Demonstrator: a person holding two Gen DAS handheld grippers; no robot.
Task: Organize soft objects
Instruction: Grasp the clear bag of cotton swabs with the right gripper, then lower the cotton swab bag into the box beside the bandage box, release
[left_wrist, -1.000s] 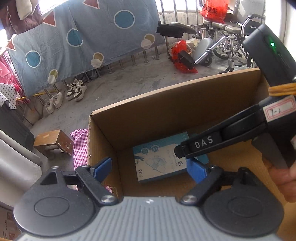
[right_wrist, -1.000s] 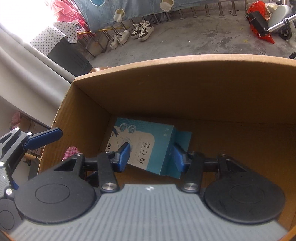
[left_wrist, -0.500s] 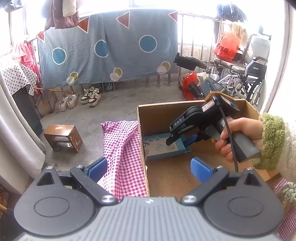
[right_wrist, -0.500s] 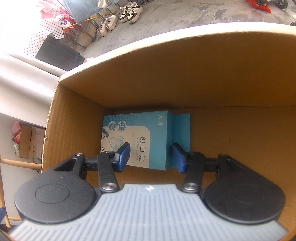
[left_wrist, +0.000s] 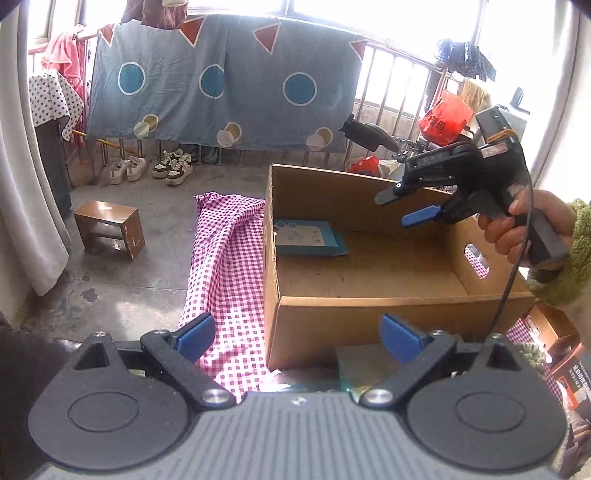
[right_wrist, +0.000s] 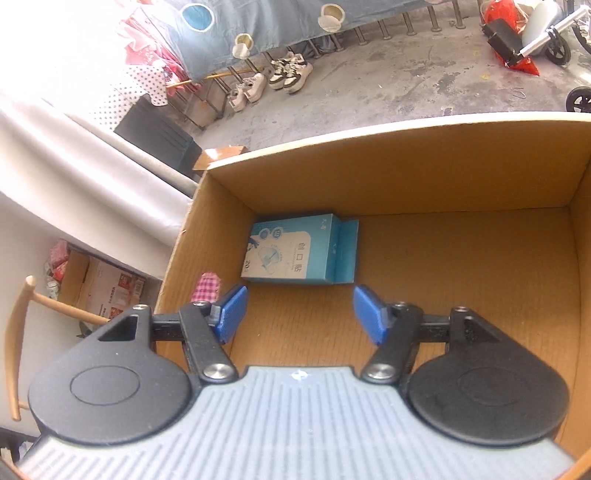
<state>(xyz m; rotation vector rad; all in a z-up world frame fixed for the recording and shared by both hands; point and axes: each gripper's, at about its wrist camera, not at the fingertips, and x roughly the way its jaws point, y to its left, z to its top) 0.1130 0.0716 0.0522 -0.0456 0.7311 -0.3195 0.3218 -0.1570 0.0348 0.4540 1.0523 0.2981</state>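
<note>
A blue box (right_wrist: 295, 254) lies flat on the floor of the carton (right_wrist: 461, 266), tucked into its far left corner with one end flap standing open toward the carton's middle; that snug spot against two walls looks chosen to leave the rest of the carton free for more things. The right gripper (right_wrist: 299, 310) hangs over the carton just near of the box, pointing steeply down at it, and its jaws have just been opening: they now stand spread with nothing between the blue pads, the box clear beyond their tips. That reads as a release, the box set down and let go. From the left wrist view the same gripper (left_wrist: 413, 208) shows above the carton's right half, held by a hand (left_wrist: 517, 229) in a fuzzy green sleeve (left_wrist: 569, 258), both pads apart in the air and well above the carton floor. The left gripper (left_wrist: 295, 336) sits on the near side outside the carton (left_wrist: 369, 325), its jaws spread wide and empty, aimed across the near wall; it seems to be kept out of the way so the right hand has room over the opening. A pink checked cloth (left_wrist: 229, 266) covers the worktop under and to the left of the carton and hangs toward the concrete floor. It is soft and would crumple if pinched, though whether it is among the things to be sorted I cannot tell. A dark teal thing (left_wrist: 354, 363) lies just near of the carton, between the left pads, too hidden to name.
</note>
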